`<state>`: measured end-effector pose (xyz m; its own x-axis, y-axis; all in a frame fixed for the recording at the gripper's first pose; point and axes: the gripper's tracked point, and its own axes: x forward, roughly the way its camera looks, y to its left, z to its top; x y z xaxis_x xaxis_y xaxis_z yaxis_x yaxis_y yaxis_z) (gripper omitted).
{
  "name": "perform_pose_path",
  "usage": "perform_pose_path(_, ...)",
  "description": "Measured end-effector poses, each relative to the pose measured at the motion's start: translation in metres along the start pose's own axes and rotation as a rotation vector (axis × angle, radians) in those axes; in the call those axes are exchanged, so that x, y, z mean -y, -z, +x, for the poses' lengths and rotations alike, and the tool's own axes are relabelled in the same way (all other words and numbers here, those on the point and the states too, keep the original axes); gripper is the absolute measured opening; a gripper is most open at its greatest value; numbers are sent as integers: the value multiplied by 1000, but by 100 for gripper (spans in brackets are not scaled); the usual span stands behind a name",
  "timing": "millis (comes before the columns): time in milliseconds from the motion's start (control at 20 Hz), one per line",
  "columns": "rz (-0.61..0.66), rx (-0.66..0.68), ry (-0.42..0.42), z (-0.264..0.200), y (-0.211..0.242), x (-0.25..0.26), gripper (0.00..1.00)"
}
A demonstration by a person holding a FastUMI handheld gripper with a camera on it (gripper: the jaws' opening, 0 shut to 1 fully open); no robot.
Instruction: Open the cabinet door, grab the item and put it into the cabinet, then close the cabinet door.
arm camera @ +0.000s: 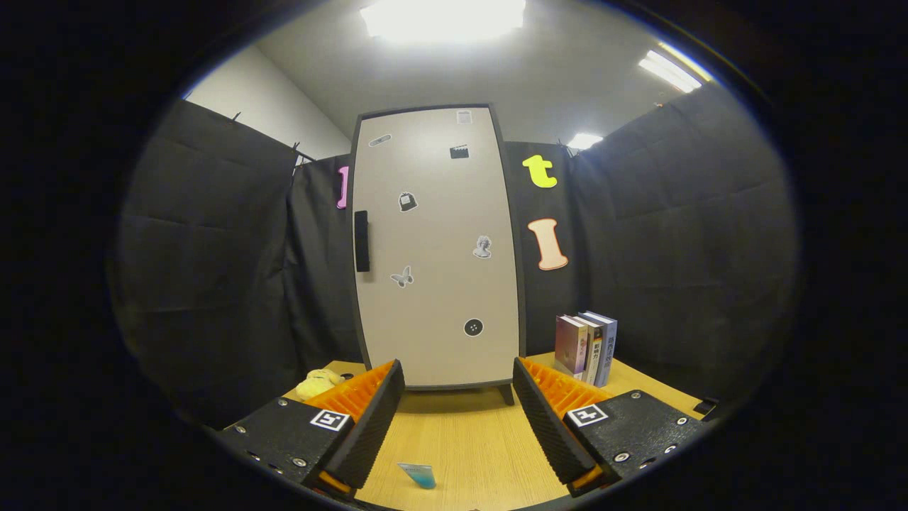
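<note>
A small blue-tipped item (pixel 418 475) lies on the wooden tabletop (pixel 468 440) at its near edge, low between the two fingers and touching neither. The gripper (pixel 458 383) is spread wide and holds nothing, with bare wood showing in the gap between its fingers. Beyond the fingertips, at the far edge of the tabletop, stands the cabinet (pixel 436 248), its pale door (pixel 440 284) closed and flush, decorated with small stickers. A dark vertical handle (pixel 362 241) sits on the door's left edge. The stretch of tabletop from the fingers to the cabinet's foot is free of things. Toward the far left corner, just beside the left finger, lies a yellow plush toy (pixel 317 383). Toward the far right corner, a few books (pixel 587 348) stand upright, near the cabinet but apart from it.
</note>
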<state>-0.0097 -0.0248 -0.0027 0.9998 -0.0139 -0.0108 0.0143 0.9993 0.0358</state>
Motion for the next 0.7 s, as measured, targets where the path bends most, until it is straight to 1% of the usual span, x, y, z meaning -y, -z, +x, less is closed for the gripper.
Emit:
perform_pose_path(400, 2, 0, 3, -3, -1, 7, 95)
perform_pose_path(700, -6, 4, -12, 1, -8, 5, 95)
